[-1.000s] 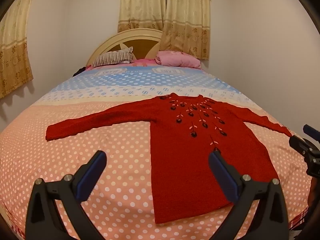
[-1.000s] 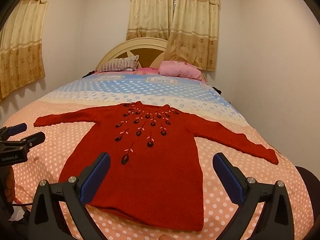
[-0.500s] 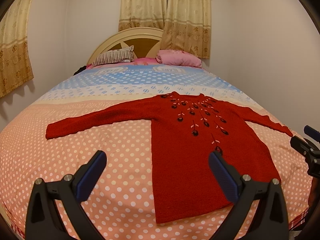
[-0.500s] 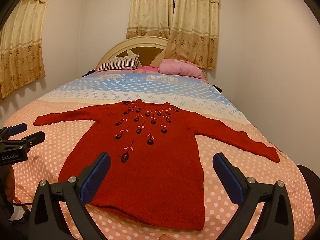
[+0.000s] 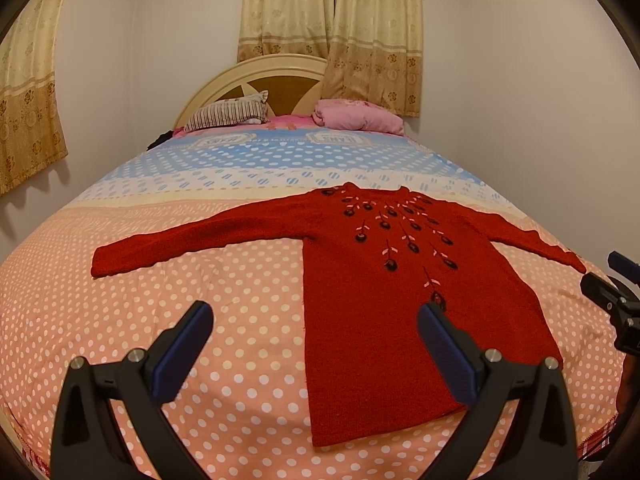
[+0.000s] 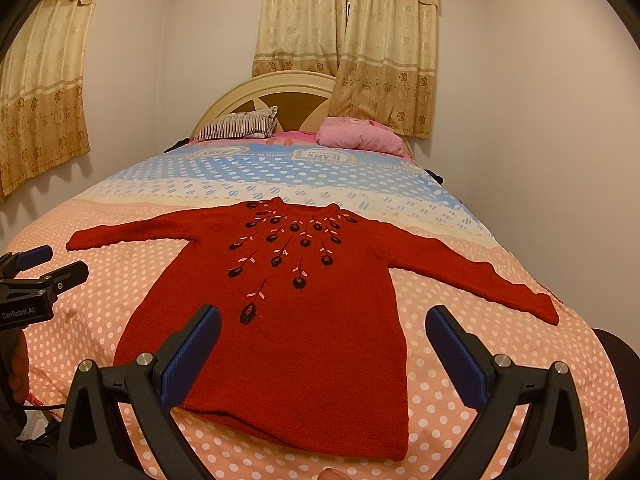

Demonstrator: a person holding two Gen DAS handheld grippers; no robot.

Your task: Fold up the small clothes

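Observation:
A small red knitted sweater (image 5: 360,300) (image 6: 304,320) with dark embroidered flowers lies flat on the bed, front up, both sleeves spread wide and the hem toward me. My left gripper (image 5: 314,320) hovers open above the hem's left corner, nothing between its blue pads. Over the lower body of the sweater my right gripper (image 6: 323,322) is held open too, empty. Each gripper also shows at the edge of the other's view: the right one (image 5: 616,284), the left one (image 6: 44,268).
The bed (image 5: 160,280) has a pink polka-dot sheet turning blue farther back. A striped pillow (image 5: 228,112) and a pink pillow (image 5: 360,120) rest against the headboard (image 5: 280,76). Curtains hang behind; walls stand close on both sides.
Both views have shifted slightly; the sweater sits a little closer and lower in frame. Neither gripper has changed its opening, and the sweater has not moved.

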